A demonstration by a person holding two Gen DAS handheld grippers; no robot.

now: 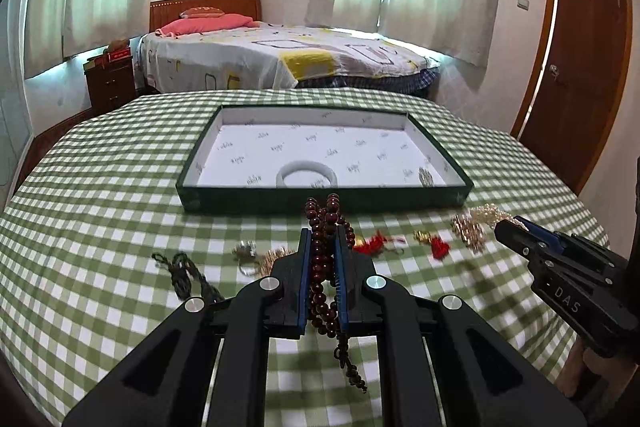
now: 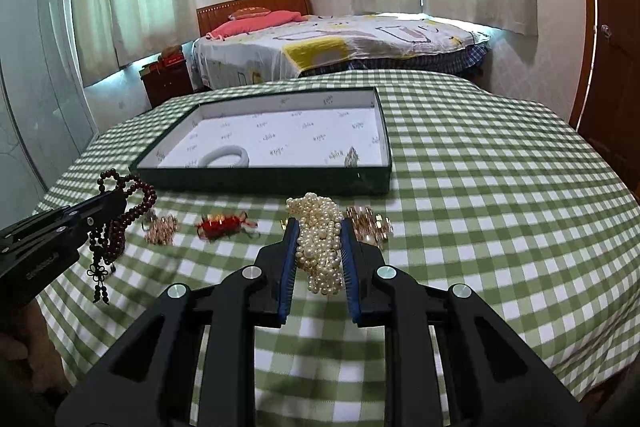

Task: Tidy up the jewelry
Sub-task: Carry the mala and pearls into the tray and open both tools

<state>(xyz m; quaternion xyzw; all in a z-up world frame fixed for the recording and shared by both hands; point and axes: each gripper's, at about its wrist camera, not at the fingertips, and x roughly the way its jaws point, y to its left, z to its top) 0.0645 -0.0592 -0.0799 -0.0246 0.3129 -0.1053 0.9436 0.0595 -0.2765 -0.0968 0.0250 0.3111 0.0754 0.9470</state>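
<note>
My left gripper is shut on a dark red bead strand, lifted off the green checked cloth, its tassel end dangling below. My right gripper is shut on a bunched pearl necklace, also raised. Each gripper shows in the other's view: the right gripper at the right edge, the left gripper at the left with the bead strand hanging from it. Ahead lies a shallow dark green box with white lining, holding a white bangle and a small sparkly piece.
Loose on the cloth are red tassel charms, a gold chain piece, a black cord, a silvery piece and a gold piece. Behind the table stand a bed, a nightstand and a wooden door.
</note>
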